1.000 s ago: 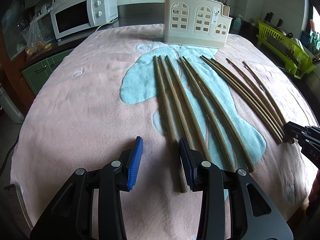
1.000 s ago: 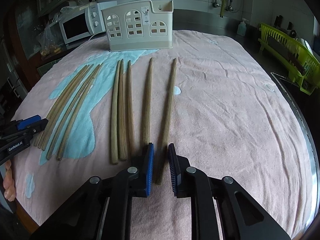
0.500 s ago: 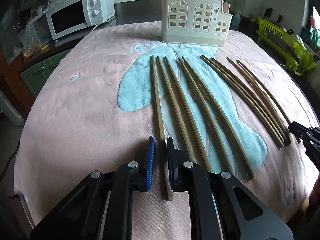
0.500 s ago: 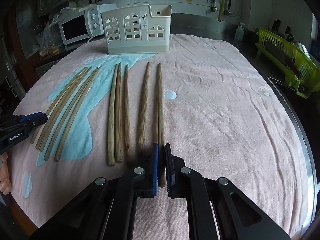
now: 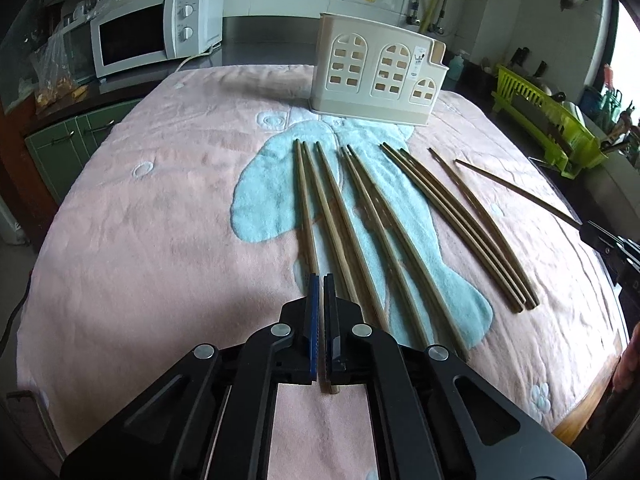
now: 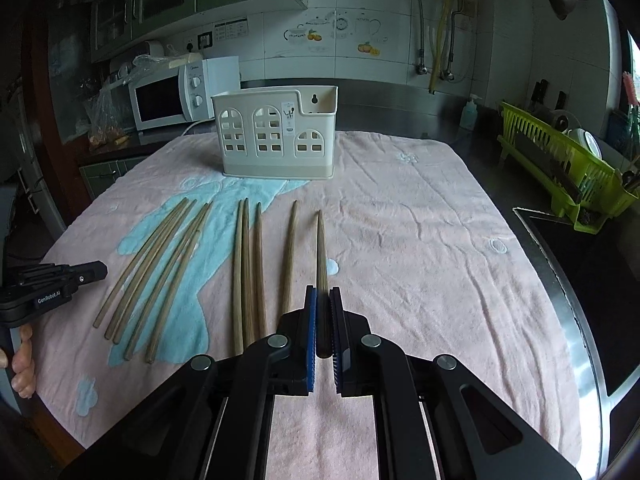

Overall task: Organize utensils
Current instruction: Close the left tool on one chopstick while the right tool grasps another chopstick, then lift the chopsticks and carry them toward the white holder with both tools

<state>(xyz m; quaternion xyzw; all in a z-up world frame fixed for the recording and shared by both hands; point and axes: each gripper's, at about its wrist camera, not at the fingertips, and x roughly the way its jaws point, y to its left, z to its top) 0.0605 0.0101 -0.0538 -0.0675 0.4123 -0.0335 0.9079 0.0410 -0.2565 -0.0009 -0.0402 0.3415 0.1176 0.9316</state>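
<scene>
Several wooden chopsticks lie in a row on a pink and blue towel point(image 5: 160, 240). My left gripper point(image 5: 321, 280) is shut on the near end of the leftmost chopstick point(image 5: 305, 204). My right gripper point(image 6: 323, 294) is shut on the rightmost chopstick point(image 6: 321, 248) and holds it lifted off the towel; it also shows raised in the left wrist view point(image 5: 516, 192). A cream utensil holder point(image 5: 376, 70) with arched cut-outs stands upright at the far side of the towel, also in the right wrist view point(image 6: 276, 138).
A white microwave point(image 5: 156, 28) stands at the back left. A green dish rack point(image 6: 568, 160) sits on the counter at the right. The table's metal edge point(image 6: 576, 320) runs along the right side. The remaining chopsticks point(image 6: 160, 268) lie between my grippers.
Both grippers closed on a chopstick, the left from wide open. The right one has since lifted its chopstick off the towel and both views have risen.
</scene>
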